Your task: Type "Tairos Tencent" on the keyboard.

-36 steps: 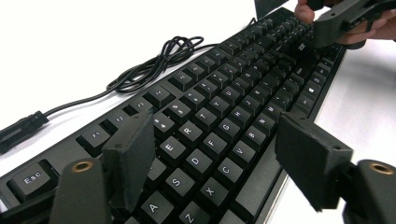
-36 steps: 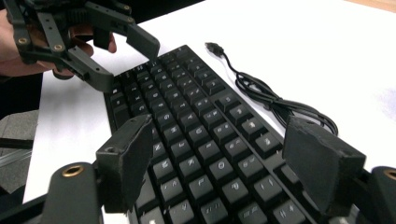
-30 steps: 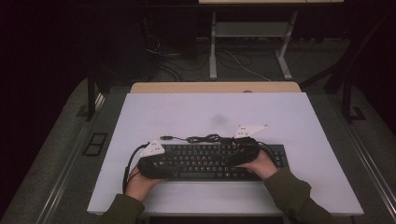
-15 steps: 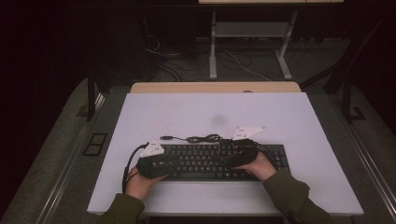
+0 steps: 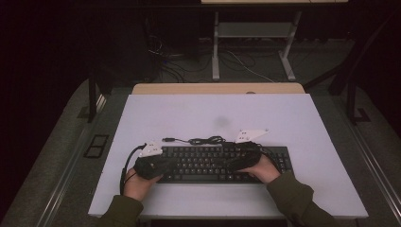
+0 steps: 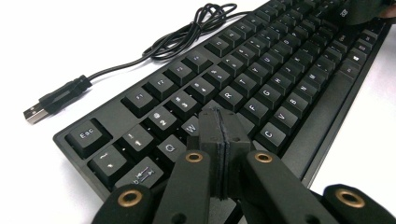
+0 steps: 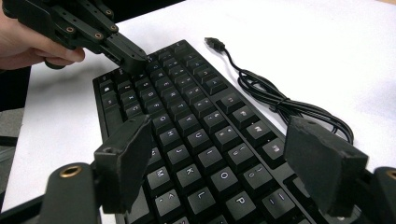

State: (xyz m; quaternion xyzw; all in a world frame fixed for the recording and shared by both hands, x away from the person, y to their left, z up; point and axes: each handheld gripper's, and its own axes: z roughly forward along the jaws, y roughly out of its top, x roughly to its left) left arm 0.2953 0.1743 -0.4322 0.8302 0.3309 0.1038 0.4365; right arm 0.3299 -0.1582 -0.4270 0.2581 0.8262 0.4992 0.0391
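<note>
While the left gripper (image 6: 219, 140) sits low in the frame of its own view, its jaws have just been closing and now stand clenched pad to pad, nothing between them, tip poised over the W and Q keys of the keyboard (image 6: 261, 79). In the high view I see the keyboard (image 5: 213, 163) lying low centre on the white table (image 5: 302, 123), long edge toward me, with its cable (image 5: 201, 140) coiled just behind it and the USB plug (image 6: 35, 113) lying free at the far left of the left gripper view. The left gripper (image 5: 150, 163) is over the keyboard's left end, the right gripper (image 5: 243, 158) over the right half.

The right gripper (image 7: 219, 163) is released: jaws spread wide above the O, P and L keys, touching none that I can make out.

My read: key pressing is the step in hand, the closed left tip serving as a finger. Next move calls for a short straight push down onto one key, without clipping its neighbours. Whether the tip already touches a key, I cannot tell.
</note>
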